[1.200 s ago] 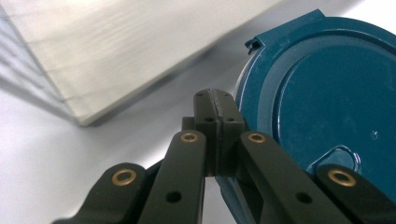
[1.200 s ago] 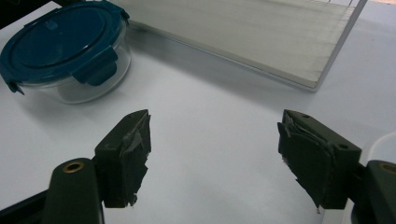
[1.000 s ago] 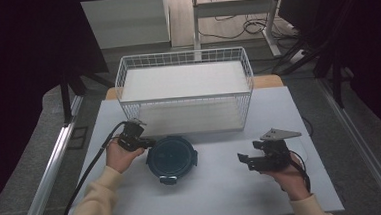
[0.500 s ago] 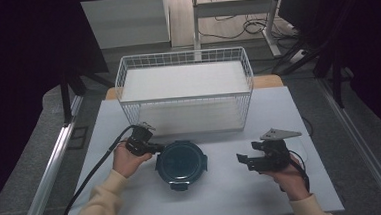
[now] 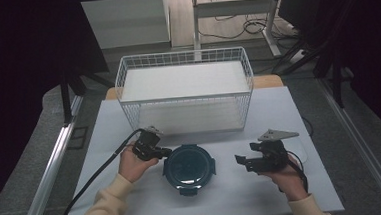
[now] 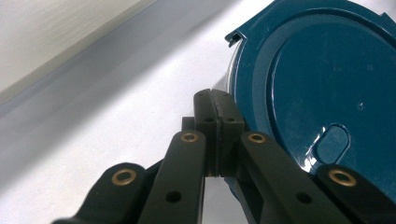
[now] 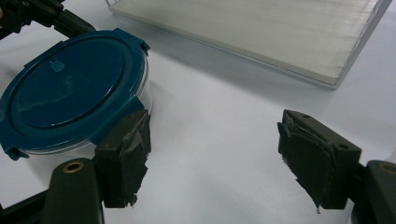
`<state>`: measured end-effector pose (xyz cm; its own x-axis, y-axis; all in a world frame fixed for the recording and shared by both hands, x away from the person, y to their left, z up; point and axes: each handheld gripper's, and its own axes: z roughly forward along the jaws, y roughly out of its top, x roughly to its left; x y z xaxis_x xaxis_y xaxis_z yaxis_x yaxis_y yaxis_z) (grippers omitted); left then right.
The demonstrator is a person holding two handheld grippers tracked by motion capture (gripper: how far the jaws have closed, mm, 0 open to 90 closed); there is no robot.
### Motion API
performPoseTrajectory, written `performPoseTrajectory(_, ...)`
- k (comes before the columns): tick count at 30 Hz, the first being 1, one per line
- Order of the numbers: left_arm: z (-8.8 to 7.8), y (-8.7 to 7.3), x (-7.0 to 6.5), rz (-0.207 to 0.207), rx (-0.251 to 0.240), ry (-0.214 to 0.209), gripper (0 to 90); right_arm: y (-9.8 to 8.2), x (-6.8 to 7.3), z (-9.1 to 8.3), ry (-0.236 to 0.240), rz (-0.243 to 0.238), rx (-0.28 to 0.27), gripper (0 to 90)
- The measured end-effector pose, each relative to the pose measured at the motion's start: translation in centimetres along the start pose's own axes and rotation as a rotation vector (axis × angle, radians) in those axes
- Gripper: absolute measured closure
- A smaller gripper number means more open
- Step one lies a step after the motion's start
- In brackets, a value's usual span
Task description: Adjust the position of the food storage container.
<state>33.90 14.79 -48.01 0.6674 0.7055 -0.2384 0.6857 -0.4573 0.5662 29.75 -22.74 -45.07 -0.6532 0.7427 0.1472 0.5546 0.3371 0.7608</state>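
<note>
we count one round container (image 5: 189, 166) with a dark blue lid, just the one on the table (image 5: 314, 190). one white wire basket (image 5: 185, 95) sits behind it. two grippers here: one left gripper (image 5: 162, 152), one right gripper (image 5: 243, 162). two hands on them, one each. and one cable (image 5: 90, 181) trailing off the left.

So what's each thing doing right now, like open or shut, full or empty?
Round container: blue lid on, flat on the table, side tabs sticking out.
Left gripper: fingers shut, tips against the container's rim, nothing between them.
Right gripper: fingers open, holding nothing, apart from the container.
Wire basket: upright behind the container, nothing inside but a pale board on its bottom.
</note>
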Motion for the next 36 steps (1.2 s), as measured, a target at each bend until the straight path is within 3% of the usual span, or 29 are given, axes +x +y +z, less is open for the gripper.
performPoseTrajectory(9,0.2,0.0,-0.7,0.012,0.007,-0.019,90.0,0.0,0.1,0.1,0.014,0.008,0.001,24.9)
performPoseTrajectory(12,0.1,0.0,-0.7,0.025,0.008,-0.023,90.0,0.2,0.1,0.0,0.081,0.05,-0.015,24.9)
performPoseTrajectory(13,-0.1,0.0,-0.5,0.025,-0.008,-0.036,90.0,0.3,0.1,0.0,0.093,0.058,-0.021,24.9)
performPoseTrajectory(14,-0.8,0.0,-0.1,0.007,-0.058,-0.048,90.0,0.3,0.2,-0.1,0.094,0.054,-0.025,24.9)
performPoseTrajectory(16,-2.0,0.0,0.2,-0.011,-0.106,-0.014,90.0,0.5,0.3,-0.2,0.09,0.047,-0.035,25.0)
performPoseTrajectory(18,-3.4,-0.3,0.2,-0.022,-0.162,-0.009,89.8,0.6,0.2,-0.4,0.095,0.037,-0.042,24.9)
performPoseTrajectory(19,-3.4,-0.3,0.2,-0.022,-0.162,-0.009,88.8,0.6,0.2,-0.4,0.095,0.037,-0.042,24.9)
performPoseTrajectory(21,-5.5,-1.0,-0.8,-0.029,-0.235,0.011,80.1,0.8,0.3,-0.4,0.101,0.027,-0.044,25.0)
performPoseTrajectory(23,-6.0,-1.3,-1.2,-0.036,-0.25,0.021,64.7,0.8,0.2,-0.3,0.102,0.021,-0.047,25.0)
performPoseTrajectory(24,-6.4,-1.5,-1.5,-0.044,-0.257,0.031,64.7,0.8,0.3,-0.3,0.104,0.016,-0.046,24.9)
performPoseTrajectory(25,-6.8,-2.1,-2.1,-0.061,-0.265,0.049,44.2,0.8,0.4,-0.2,0.104,0.008,-0.043,24.9)
performPoseTrajectory(27,-7.2,-2.8,-2.4,-0.081,-0.281,0.062,31.5,0.8,0.6,-0.1,0.105,-0.002,-0.037,24.7)
performPoseTrajectory(31,-7.7,-3.8,-2.2,-0.119,-0.3,0.069,19.6,0.9,0.7,-0.2,0.103,-0.001,-0.041,24.7)
performPoseTrajectory(32,-7.8,-4.4,-1.7,-0.155,-0.307,0.074,18.5,1.1,0.7,-0.1,0.103,0.002,-0.048,24.7)
performPoseTrajectory(36,-7.7,-5.2,-1.3,-0.194,-0.303,0.057,16.5,1.2,0.7,0.1,0.114,-0.011,-0.053,24.7)
